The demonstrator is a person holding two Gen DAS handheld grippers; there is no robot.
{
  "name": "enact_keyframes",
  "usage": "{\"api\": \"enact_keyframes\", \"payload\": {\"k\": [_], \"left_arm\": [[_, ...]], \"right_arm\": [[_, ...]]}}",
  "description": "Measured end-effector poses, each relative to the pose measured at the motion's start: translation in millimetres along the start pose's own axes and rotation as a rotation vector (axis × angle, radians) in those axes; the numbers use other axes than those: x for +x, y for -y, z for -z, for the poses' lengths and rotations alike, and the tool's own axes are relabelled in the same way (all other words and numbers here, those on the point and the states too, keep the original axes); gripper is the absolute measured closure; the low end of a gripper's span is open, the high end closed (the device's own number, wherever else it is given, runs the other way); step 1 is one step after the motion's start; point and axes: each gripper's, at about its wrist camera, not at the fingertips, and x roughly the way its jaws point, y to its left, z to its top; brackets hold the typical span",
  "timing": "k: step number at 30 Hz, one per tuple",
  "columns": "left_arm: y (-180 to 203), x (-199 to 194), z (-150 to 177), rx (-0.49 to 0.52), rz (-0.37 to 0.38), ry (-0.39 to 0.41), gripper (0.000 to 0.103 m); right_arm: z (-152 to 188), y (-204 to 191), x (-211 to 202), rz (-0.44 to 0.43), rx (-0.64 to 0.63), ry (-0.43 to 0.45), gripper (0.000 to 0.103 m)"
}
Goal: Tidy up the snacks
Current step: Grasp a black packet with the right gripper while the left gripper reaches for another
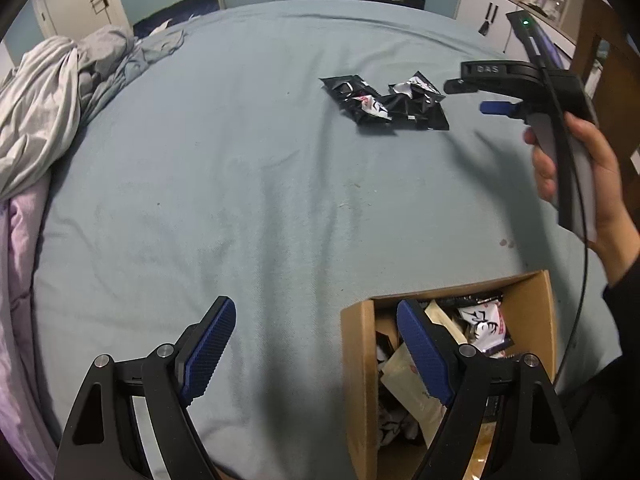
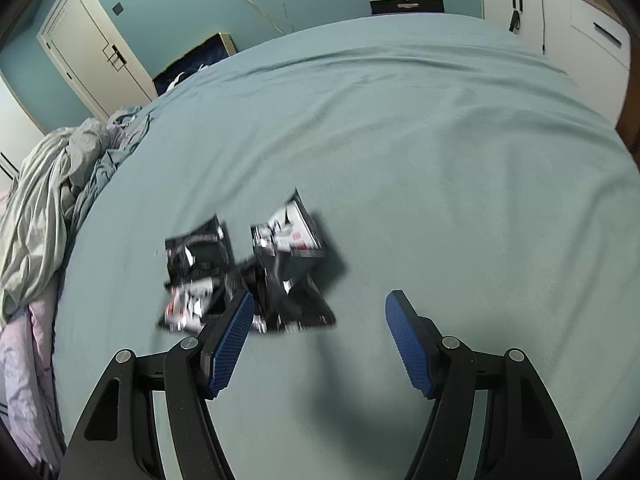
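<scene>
Left gripper (image 1: 316,344) jaws spread, empty, over brown cardboard box (image 1: 360,360). Right gripper (image 2: 320,336) jaws spread, empty; black foil snack packets (image 2: 248,272) at its eleven o'clock on blue-grey bed (image 2: 440,180).

Glossy foil snack packs (image 1: 384,104), matt cloth bedsheet (image 1: 240,160), cardboard box (image 1: 360,360) — rough, brown

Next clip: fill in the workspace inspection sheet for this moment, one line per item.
Surface: bed sheet, blue-grey, wrinkled.
Job's things: black snack packets piled on the sheet; cardboard box holding more packets.
Clutter: bunched bedding at the left edge.
Grippers: left gripper open, empty, one finger over the box; right gripper open, empty, near the pile.
Cables: black cable on the right gripper.
Surroundings: door, white cabinets.
</scene>
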Motion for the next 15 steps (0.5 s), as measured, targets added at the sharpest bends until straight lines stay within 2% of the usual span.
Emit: {"api": "enact_keyframes", "payload": {"k": [5, 9, 11, 12, 13, 14, 15], "left_arm": [[-5, 3, 2, -0.014, 0.024, 0.0, 0.019], [-4, 6, 2, -0.007, 0.047, -0.009, 0.019], [-4, 8, 1, -0.008, 0.056, -0.014, 0.019], [-4, 8, 0, -0.009, 0.061, -0.016, 0.019], [-3, 9, -1, -0.01, 0.063, -0.016, 0.019], [-2, 9, -1, -0.009, 0.062, -0.014, 0.019], [-2, 9, -2, -0.008, 0.059, -0.011, 0.019]], "right_arm": [[-9, -1, 37, -0.038, 0.032, -0.006, 0.035], [-9, -6, 69, 0.034, -0.007, -0.06, 0.035], [-5, -13, 69, 0.064, -0.064, -0.03, 0.036], [-3, -17, 70, 0.081, -0.089, -0.025, 0.039], [-2, -19, 70, 0.089, -0.107, -0.026, 0.06], [-1, -20, 70, 0.1, -0.117, -0.036, 0.072], [1, -21, 68, 0.105, -0.117, -0.037, 0.072]]}}
